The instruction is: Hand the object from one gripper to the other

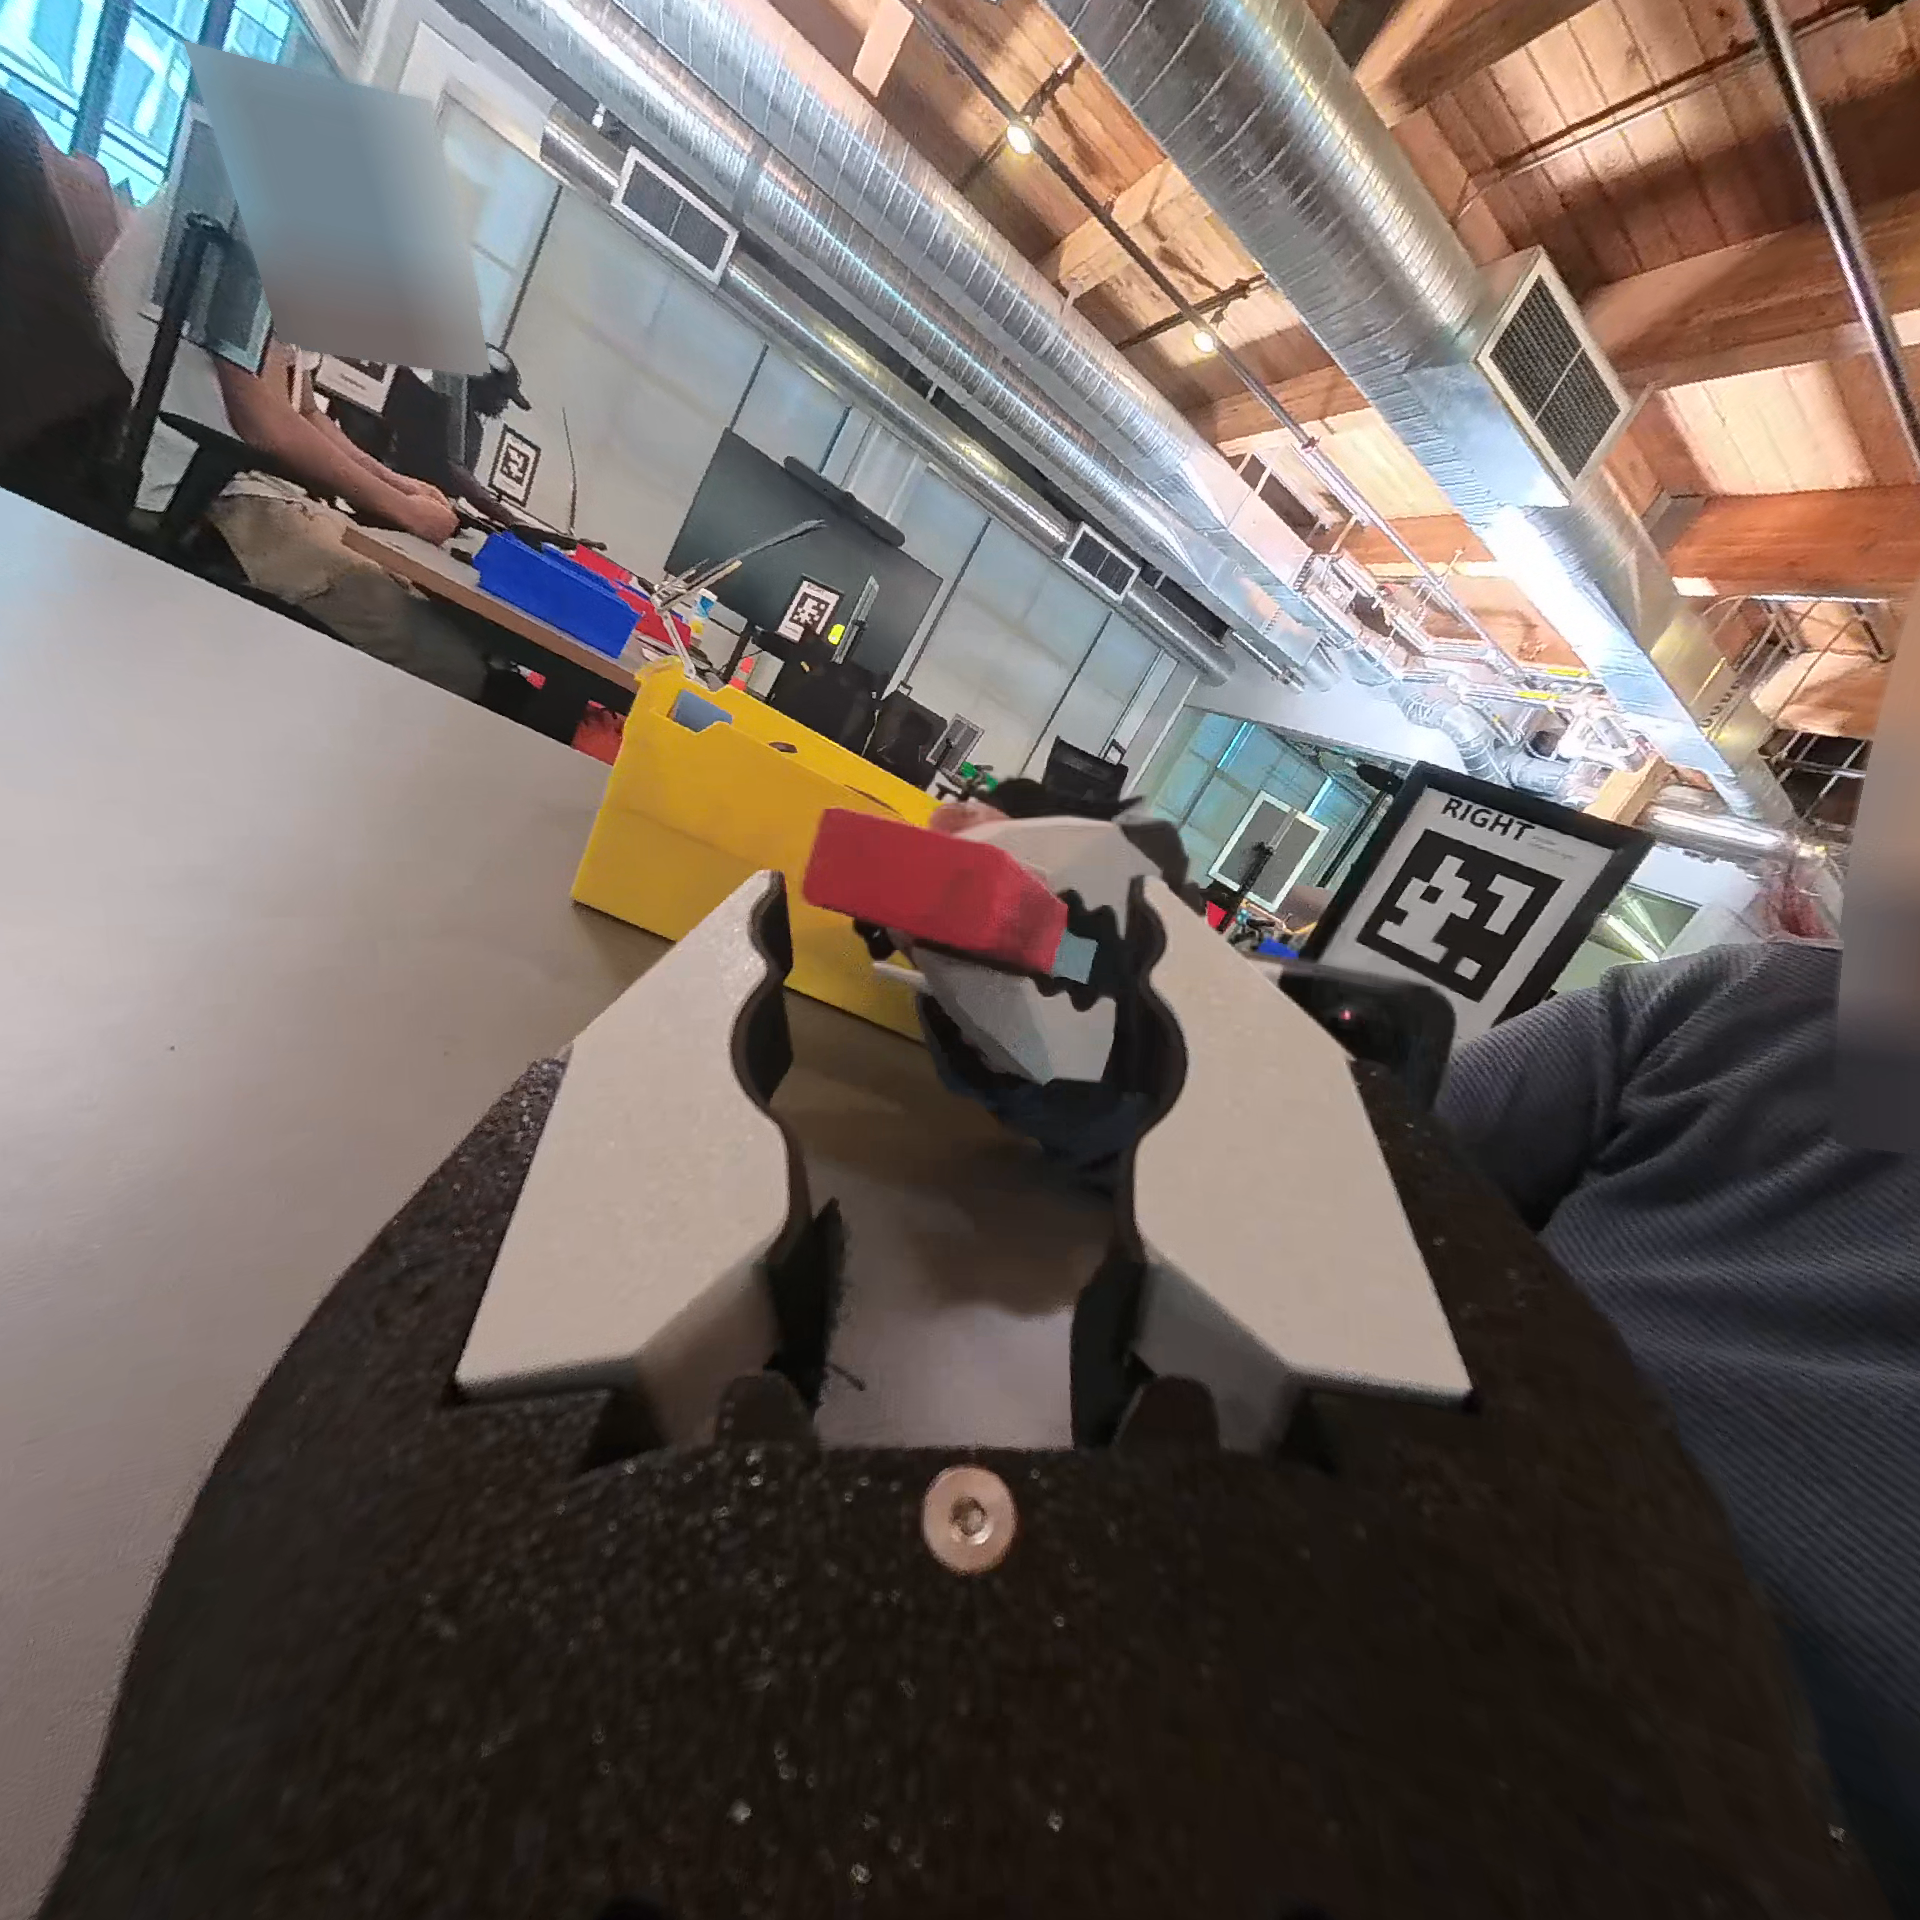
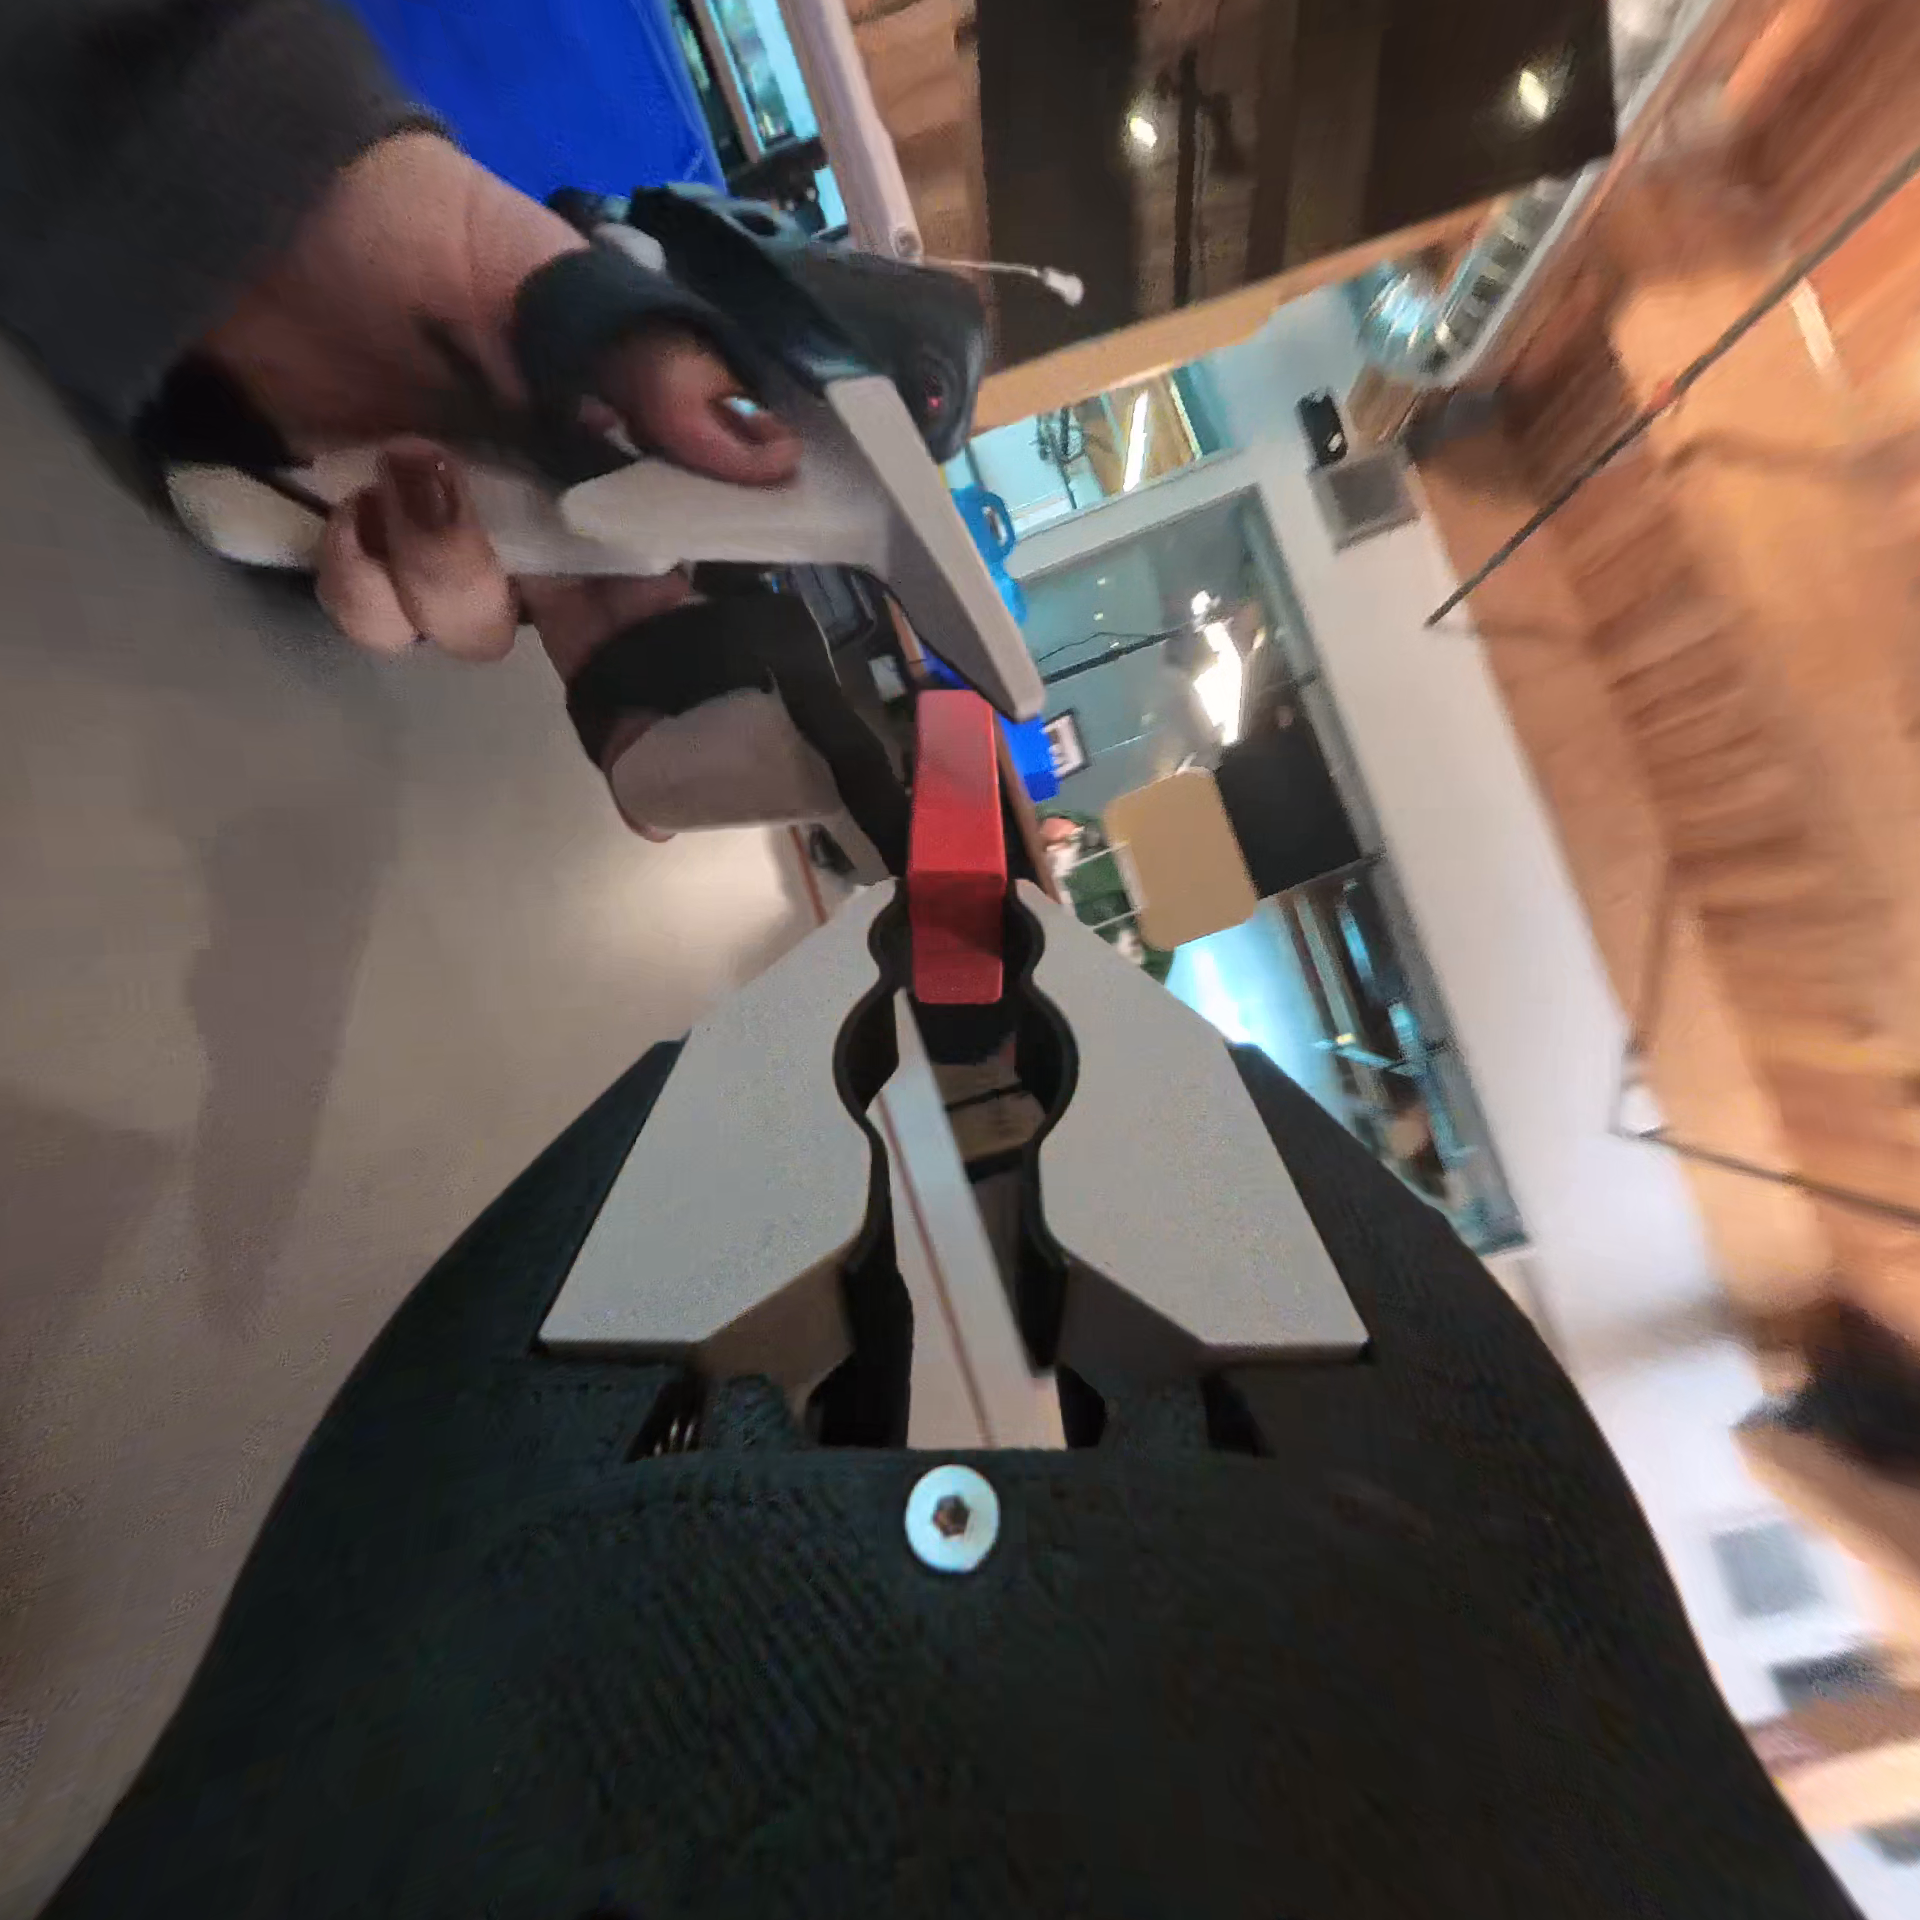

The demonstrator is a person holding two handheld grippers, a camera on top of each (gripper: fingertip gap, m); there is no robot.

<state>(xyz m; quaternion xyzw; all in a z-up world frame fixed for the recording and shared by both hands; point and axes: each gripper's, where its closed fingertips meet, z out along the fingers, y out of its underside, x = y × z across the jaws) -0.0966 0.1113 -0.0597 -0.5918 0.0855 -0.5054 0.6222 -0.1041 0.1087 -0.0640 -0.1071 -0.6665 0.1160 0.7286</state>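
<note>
Red block (image 2: 954,862) is clamped between my right gripper (image 2: 956,914) tips, long axis running straight out fwd. Left gripper (image 1: 961,914) is spread wide, empty, block's free end sits just past its tips, crosswise to them. Yellow bin (image 1: 727,821) behind on the table (image 1: 260,883), not blocking

Left wrist view: bright, even indoor light from small round ceiling spot lamps (image 1: 1019,136) and daylight through glass panes at upper left. Sharp up close; slight softness far off. Strong wide-angle bending of the ribbed silver ceiling ducts (image 1: 1247,208) toward the edges.

Right wrist view: heavy motion blur across right side and background; soft shadows on the matte grey tabletop (image 2: 260,935).
</note>
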